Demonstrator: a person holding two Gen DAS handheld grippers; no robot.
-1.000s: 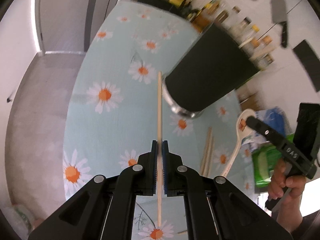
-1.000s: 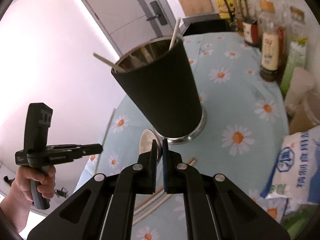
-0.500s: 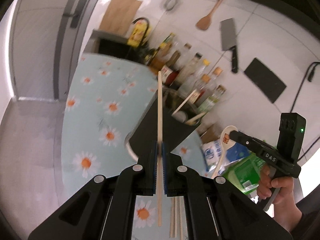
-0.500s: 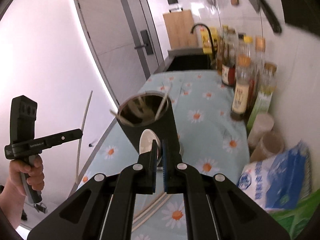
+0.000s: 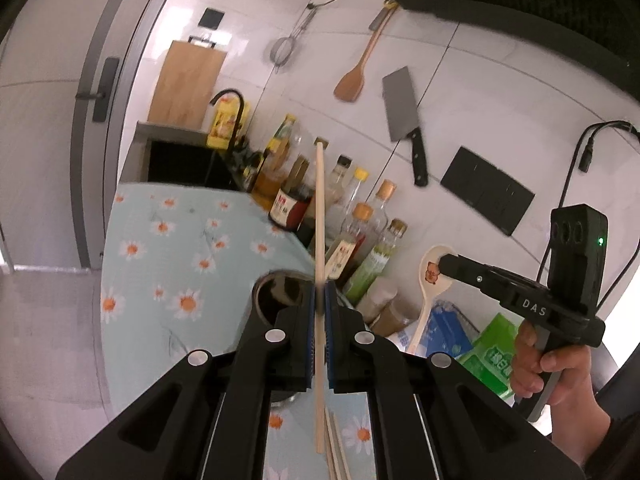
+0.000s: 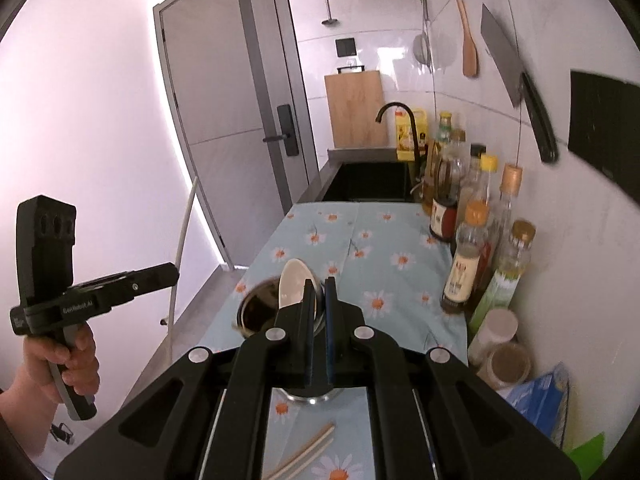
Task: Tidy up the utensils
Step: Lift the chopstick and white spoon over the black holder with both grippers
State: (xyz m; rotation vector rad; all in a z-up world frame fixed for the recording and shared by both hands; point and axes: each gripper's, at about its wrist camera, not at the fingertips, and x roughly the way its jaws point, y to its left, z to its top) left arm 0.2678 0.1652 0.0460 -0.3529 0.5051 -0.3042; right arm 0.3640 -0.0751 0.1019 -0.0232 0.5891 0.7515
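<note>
My left gripper (image 5: 320,300) is shut on a pale wooden chopstick (image 5: 319,208) that stands upright through its jaws. Under its fingers shows the rim of the black metal utensil cup (image 5: 276,284). At the right of that view the right gripper (image 5: 444,266) holds a white spoon (image 5: 430,280), its handle hanging down. In the right wrist view my right gripper (image 6: 318,292) is shut on the white spoon (image 6: 294,284), above the open cup (image 6: 256,312). The left gripper (image 6: 174,274) is at the left with its chopstick (image 6: 185,236). Loose chopsticks (image 6: 308,454) lie on the daisy cloth near the cup.
Sauce and oil bottles (image 6: 464,260) line the wall side of the daisy-cloth counter (image 6: 392,248). A black sink (image 6: 368,184) with a faucet lies beyond. A cleaver (image 5: 404,120) and wooden spatula (image 5: 354,80) hang on the tiles. Bags (image 5: 488,356) sit at the near right.
Both grippers have risen with the chopstick and the spoon still clamped. The cup, which filled the views from the side, now sits low and is seen from above.
</note>
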